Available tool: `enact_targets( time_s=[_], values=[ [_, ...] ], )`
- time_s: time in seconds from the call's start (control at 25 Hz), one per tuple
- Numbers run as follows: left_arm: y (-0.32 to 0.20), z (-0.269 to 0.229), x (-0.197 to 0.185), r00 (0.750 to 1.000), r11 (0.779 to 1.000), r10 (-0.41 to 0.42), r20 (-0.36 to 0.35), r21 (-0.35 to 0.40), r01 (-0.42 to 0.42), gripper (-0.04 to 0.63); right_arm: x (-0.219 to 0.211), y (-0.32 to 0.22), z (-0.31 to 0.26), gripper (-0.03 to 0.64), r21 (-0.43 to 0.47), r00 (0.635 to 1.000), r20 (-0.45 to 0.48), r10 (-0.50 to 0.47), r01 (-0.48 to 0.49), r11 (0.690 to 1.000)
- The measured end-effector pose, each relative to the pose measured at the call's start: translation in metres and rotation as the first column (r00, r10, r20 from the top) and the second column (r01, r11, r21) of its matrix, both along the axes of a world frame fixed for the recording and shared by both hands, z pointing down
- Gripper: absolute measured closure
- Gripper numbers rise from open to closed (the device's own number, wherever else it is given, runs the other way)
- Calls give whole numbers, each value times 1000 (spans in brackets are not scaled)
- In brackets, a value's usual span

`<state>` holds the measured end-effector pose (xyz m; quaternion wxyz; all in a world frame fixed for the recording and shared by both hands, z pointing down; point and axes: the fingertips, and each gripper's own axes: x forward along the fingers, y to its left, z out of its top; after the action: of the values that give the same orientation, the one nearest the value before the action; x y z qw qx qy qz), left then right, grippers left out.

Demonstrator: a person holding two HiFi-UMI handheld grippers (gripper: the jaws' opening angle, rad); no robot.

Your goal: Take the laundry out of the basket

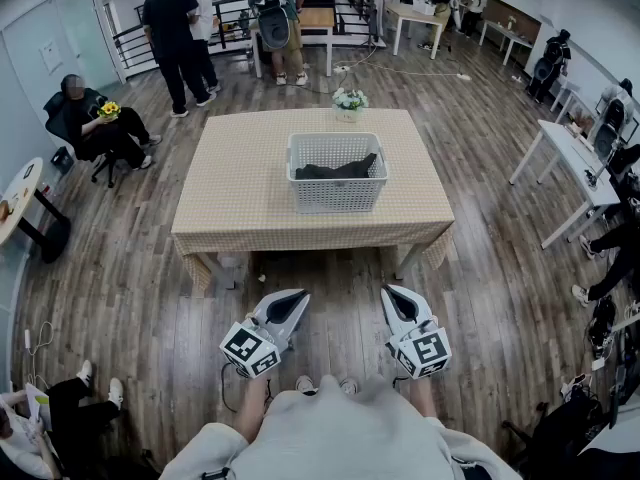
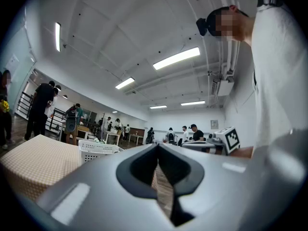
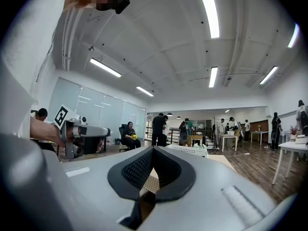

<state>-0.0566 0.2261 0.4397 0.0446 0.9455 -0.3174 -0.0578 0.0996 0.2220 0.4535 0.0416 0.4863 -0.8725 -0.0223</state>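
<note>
A white slatted laundry basket (image 1: 337, 186) stands in the middle of a table (image 1: 240, 193) covered with a beige checked cloth. Dark laundry (image 1: 340, 169) lies crumpled inside it. My left gripper (image 1: 298, 296) and right gripper (image 1: 391, 293) hang side by side over the wooden floor, short of the table's near edge and well apart from the basket. Both are shut with nothing between their jaws. The left gripper view looks over its shut jaws (image 2: 158, 146) at the basket (image 2: 98, 150). From the right gripper (image 3: 153, 149) the basket (image 3: 190, 150) shows low, beyond the jaw tips.
A small pot of flowers (image 1: 349, 101) stands at the table's far edge. One person sits in a chair (image 1: 95, 123) at the left; several people stand further back. White tables (image 1: 575, 158) line the right side, and seated people's legs show at both lower corners.
</note>
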Motion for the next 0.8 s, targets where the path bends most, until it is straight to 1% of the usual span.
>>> enact_targets(
  time_s=[0.16,0.48,0.8],
  values=[
    [5,2,-4,1000,1000,-6,0,-10,6,584,-3,5,0,620,-4,1000,1,-2,2,1000],
    [8,8,3,1000,1000,-21,14,-22,21,584,4,8,5,620,-12,1000,21,-20,20,1000],
    [11,8,25,999,999,-28,20,-34,28,584,16,9,10,620,-17,997,30,-66,67,998]
  ],
)
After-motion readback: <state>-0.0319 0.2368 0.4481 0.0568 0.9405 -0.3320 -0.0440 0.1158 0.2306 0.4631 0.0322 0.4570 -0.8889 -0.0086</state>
